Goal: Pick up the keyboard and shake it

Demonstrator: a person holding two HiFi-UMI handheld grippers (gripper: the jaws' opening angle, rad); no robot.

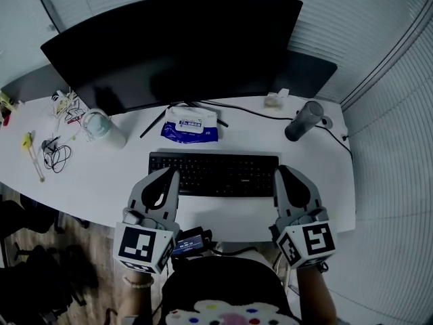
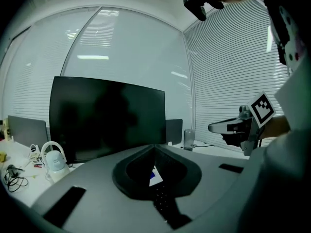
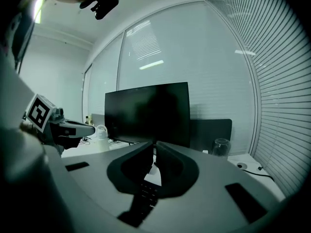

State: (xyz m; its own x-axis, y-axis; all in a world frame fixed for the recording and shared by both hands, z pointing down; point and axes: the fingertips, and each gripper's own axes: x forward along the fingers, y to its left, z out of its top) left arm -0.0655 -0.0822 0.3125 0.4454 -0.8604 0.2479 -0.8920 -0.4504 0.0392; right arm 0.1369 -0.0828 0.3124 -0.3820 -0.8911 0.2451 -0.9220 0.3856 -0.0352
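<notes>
We see a flat, black, rectangular keyboard with rows of small matte keys lying on the smooth white surface, in front of the wide, dark monitor. Its long axis runs left to right across us. The grey, wedge-shaped left tool sits at its left end, jaws together on nothing. The right tool sits at the right end, jaws likewise closed and empty.

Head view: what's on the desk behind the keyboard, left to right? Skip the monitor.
Coiled black cable → pale rounded plastic container → blue-and-white soft pack of wipes → small white box → dark grey cylindrical tumbler.
</notes>
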